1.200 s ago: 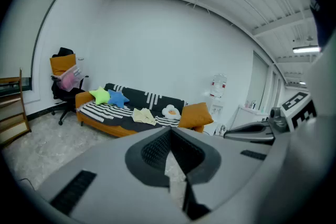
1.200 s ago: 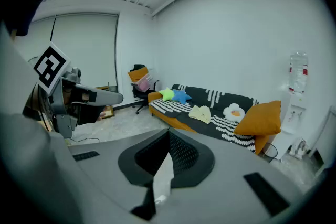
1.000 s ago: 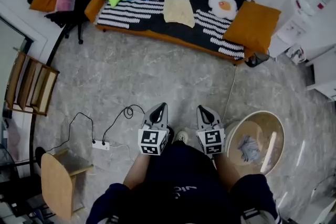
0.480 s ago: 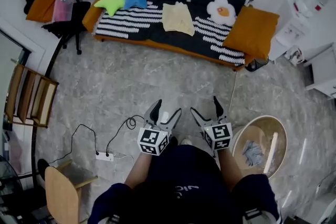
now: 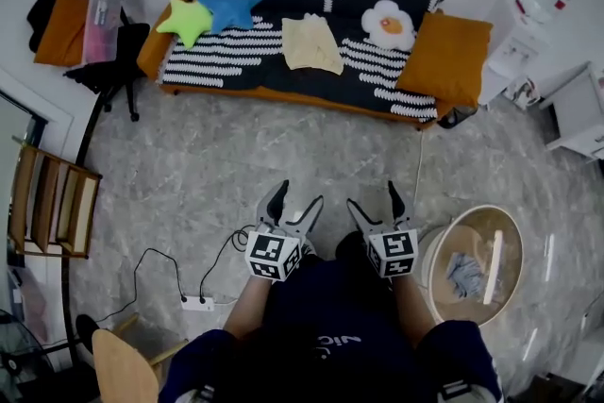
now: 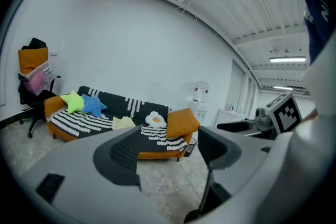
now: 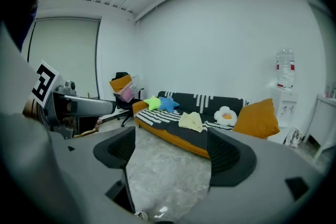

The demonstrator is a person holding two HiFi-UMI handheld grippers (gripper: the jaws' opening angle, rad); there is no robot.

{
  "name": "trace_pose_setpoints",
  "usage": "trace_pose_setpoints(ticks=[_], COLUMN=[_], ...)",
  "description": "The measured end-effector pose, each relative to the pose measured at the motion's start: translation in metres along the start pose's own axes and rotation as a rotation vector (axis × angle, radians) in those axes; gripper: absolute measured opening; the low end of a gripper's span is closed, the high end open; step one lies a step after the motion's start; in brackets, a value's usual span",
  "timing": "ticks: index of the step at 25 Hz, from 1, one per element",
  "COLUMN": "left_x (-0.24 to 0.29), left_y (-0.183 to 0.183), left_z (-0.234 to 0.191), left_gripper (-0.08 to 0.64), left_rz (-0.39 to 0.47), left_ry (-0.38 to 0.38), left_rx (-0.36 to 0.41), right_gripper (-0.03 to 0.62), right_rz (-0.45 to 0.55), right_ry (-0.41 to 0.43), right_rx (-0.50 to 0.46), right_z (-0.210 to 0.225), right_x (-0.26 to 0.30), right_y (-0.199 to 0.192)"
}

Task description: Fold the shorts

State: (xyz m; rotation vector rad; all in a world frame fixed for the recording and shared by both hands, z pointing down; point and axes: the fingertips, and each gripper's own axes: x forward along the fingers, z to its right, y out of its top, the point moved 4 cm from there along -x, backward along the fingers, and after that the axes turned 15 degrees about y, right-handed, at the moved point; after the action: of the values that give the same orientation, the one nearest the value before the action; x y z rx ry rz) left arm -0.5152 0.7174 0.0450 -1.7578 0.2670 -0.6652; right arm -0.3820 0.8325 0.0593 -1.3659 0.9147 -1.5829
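Observation:
The pale yellow shorts (image 5: 312, 43) lie crumpled on the sofa's striped blanket, far ahead of both grippers; they also show in the left gripper view (image 6: 123, 123) and the right gripper view (image 7: 190, 121). My left gripper (image 5: 297, 196) and right gripper (image 5: 372, 195) hang side by side over the marble floor, close to my body. Both pairs of jaws have just been opening and stand wide apart, with nothing between them (image 6: 168, 147) (image 7: 170, 149).
The sofa (image 5: 283, 92) carries a green star cushion (image 5: 186, 18), a blue star cushion (image 5: 227, 6), a fried-egg cushion (image 5: 389, 24) and an orange cushion (image 5: 452, 58). A round basket (image 5: 500, 231) with grey cloth stands at my right. A power strip (image 5: 196, 303) and cable lie at my left.
Both grippers went from shut to wide open. They and the view moved forward towards the sofa, and the basket and power strip slid back in the picture.

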Motion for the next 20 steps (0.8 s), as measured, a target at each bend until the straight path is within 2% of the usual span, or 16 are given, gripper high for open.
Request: trace_pose_setpoints(ticks=[5,11,20], left_x=[0.017,0.063,0.174], left_y=[-0.001,0.005,0.036], left_z=[0.0,0.004,0.018], left_gripper=[0.308,0.308,0.308], left_rz=[-0.023,-0.036,-0.05], left_ry=[0.025,0.083,0.215], left_rx=[-0.01,-0.018,-0.026], right_gripper=[0.407,0.385,0.359], right_rz=[-0.011,-0.038,-0.077], right_ry=[-0.001,0.075,0.218], right_rx=[0.016,0.001,-0.06], right_z=[0.015,0.055,0.171], right_x=[0.008,0.044,0.114], right_y=[0.0,0.005,0.046])
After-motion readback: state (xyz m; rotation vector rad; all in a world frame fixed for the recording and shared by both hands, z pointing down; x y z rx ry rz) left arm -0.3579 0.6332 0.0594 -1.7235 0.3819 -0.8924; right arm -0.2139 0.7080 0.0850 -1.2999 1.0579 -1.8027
